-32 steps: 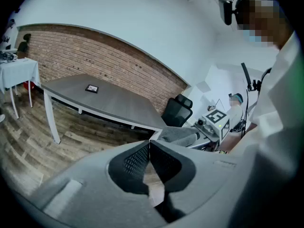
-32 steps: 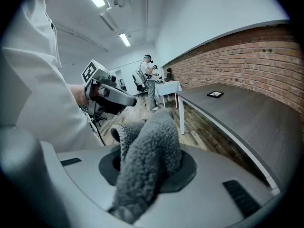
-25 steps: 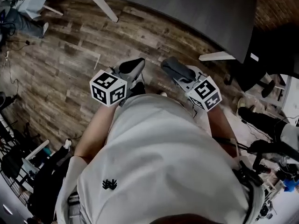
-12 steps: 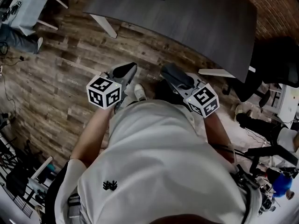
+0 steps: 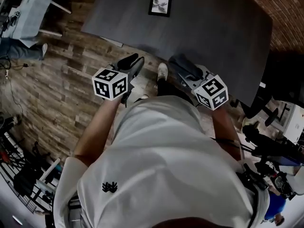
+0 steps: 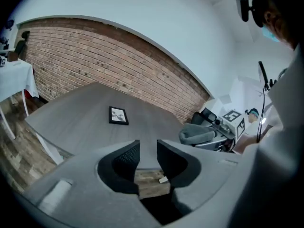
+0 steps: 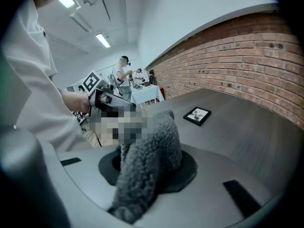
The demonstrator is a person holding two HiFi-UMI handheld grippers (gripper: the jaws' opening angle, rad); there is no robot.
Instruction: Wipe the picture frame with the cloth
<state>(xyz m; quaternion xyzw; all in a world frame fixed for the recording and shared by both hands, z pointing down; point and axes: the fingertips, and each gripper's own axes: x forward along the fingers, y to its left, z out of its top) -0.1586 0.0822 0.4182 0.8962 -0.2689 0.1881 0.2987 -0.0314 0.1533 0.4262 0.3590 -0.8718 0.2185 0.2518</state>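
While the person stands at its near edge, a dark grey table [image 5: 213, 27] fills the top of the head view. The picture frame [image 5: 160, 4] lies flat on it toward the far side, well apart from both grippers. Wood-plank floor [image 5: 57, 80] runs under the table and off to its left, where a smaller white-covered table [image 5: 33, 6] stands. Behind the dark table a brick wall [image 6: 118, 65] meets a plain white wall [image 6: 142, 13], and strip lights [image 7: 102, 40] are lit on the ceiling.

A second ago the head view showed only the table's near part and no frame. Half a second ago the frame just showed at the top edge. Now all of it is in view, and the table edge lies close above the grippers. One shoe [image 5: 162, 71] now shows between them, stepped toward the table.

Counted: one picture frame, one cloth [image 7: 147, 156], one dark table and two grippers, each with one marker cube. The left gripper [image 6: 148, 148] has its fingers parting, with only floor and table edge seen through the gap. The right gripper [image 5: 183, 65] has its fingers clamped on the grey fleecy cloth, which bulges up over them and hides their tips. Two people [image 7: 128, 72] stand by the white-covered table, far off in the right gripper view.
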